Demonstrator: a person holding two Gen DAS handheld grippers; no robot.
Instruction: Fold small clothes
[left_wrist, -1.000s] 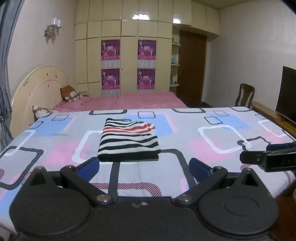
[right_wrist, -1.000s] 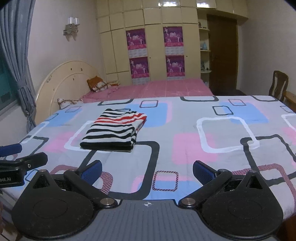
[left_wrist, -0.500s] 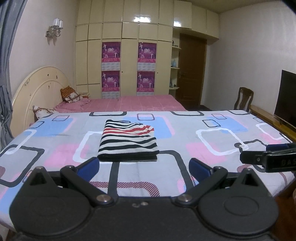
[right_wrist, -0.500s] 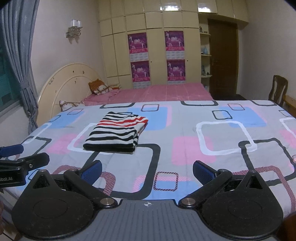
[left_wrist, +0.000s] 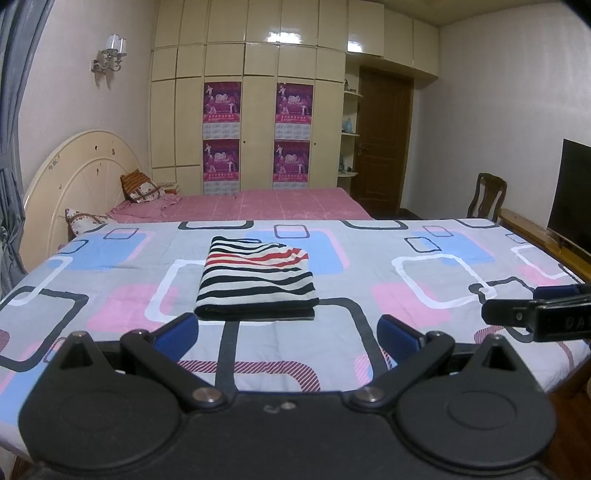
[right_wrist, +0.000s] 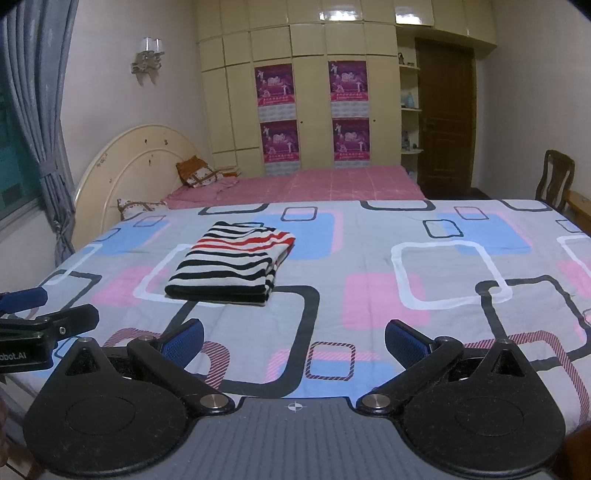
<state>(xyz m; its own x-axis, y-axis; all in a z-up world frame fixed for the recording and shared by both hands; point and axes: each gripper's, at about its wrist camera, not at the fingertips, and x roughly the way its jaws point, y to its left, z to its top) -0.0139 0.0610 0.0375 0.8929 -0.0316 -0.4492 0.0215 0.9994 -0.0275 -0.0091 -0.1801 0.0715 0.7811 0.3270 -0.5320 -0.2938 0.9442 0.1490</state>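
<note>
I find the striped garment (left_wrist: 256, 280) folded into a flat, squared packet of soft knit, black and white bands with a few red ones toward its far end, its thick folded edge facing my cameras. It lies on the bedsheet (left_wrist: 424, 266), a smooth printed cloth of grey ground with pink and blue blocks and rounded black and white outlines, left of the bed's middle. My left gripper (left_wrist: 288, 330) hangs just short of the packet's near edge, its blue ribbed pads (left_wrist: 177, 330) spread wide and holding nothing. My right gripper (right_wrist: 293, 338) is likewise spread and empty, set further to the right over bare sheet, with the packet ahead and to its left. Each gripper shows at the edge of the other's view, side by side and apart. The sheet is open on all sides of the packet, widest to the right. A wooden bed rail (left_wrist: 535, 236) bounds the right edge; a cream rounded headboard (right_wrist: 129, 173) and a grey curtain (right_wrist: 40, 110) stand at the left. Beyond the far edge lies a pink bed (right_wrist: 332, 181).
</note>
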